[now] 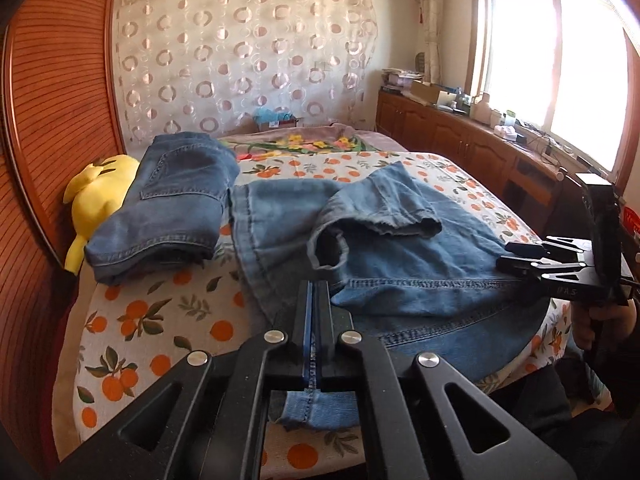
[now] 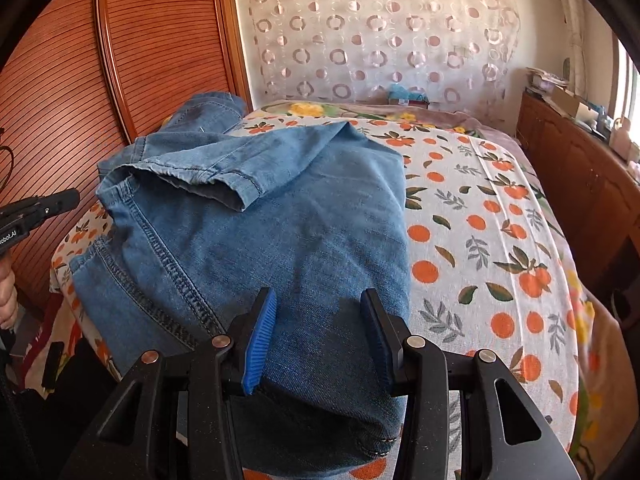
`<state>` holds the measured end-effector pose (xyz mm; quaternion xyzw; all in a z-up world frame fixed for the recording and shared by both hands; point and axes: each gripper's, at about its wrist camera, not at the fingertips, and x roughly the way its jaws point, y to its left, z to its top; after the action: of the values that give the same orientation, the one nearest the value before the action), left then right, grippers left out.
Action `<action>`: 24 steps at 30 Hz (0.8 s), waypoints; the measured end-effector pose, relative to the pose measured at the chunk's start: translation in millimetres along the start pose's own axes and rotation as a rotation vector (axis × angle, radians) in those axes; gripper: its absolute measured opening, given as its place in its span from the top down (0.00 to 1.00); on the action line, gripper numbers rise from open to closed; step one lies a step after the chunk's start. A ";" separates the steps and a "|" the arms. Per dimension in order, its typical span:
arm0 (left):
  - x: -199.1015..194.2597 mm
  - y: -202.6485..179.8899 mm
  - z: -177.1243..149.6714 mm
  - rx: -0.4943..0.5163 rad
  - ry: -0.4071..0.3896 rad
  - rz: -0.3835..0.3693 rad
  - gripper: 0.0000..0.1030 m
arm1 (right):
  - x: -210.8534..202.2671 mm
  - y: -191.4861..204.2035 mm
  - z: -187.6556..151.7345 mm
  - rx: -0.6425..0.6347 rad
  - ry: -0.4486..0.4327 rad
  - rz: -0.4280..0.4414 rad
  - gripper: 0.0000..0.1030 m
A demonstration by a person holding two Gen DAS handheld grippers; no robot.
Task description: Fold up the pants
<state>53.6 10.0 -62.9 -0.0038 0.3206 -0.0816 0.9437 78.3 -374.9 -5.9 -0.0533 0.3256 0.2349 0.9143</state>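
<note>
Left gripper (image 1: 316, 304) clenched on a hem edge of the pants (image 1: 400, 264); denim shows between the pads and hangs below them. Right gripper (image 2: 318, 340) is released, jaws apart over the near denim bulk, no pad pressing that I can see. Pants lie rumpled on the bed (image 2: 480, 240), one leg (image 2: 224, 168) flopped back across the body. A second pair, jeans (image 1: 168, 216), already sits folded at far left beside a yellow plush (image 1: 100, 192).

Judgement: mid-fold, grasp phase. Next: right needs to close on a matching edge, then both lift together and lay the cloth flat.
</note>
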 end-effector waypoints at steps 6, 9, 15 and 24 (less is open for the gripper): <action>13.8 -4.4 5.1 0.000 0.027 -0.017 0.81 | 0.5 5.8 0.2 0.004 -0.005 -0.005 0.56; 20.6 -10.8 9.0 0.024 0.029 -0.016 0.72 | -5.3 6.0 0.2 0.009 -0.012 0.003 0.56; 40.9 -5.5 17.4 0.021 0.041 0.008 0.55 | -20.0 16.6 -2.2 -0.006 -0.016 0.046 0.56; 63.2 7.2 21.1 0.008 0.075 -0.017 0.54 | -9.4 41.7 -1.3 -0.068 0.010 0.075 0.56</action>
<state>116.9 6.2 -84.8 0.0004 0.3551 -0.0912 0.9304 51.8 -342.2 1.2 -0.0734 0.3237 0.2795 0.9009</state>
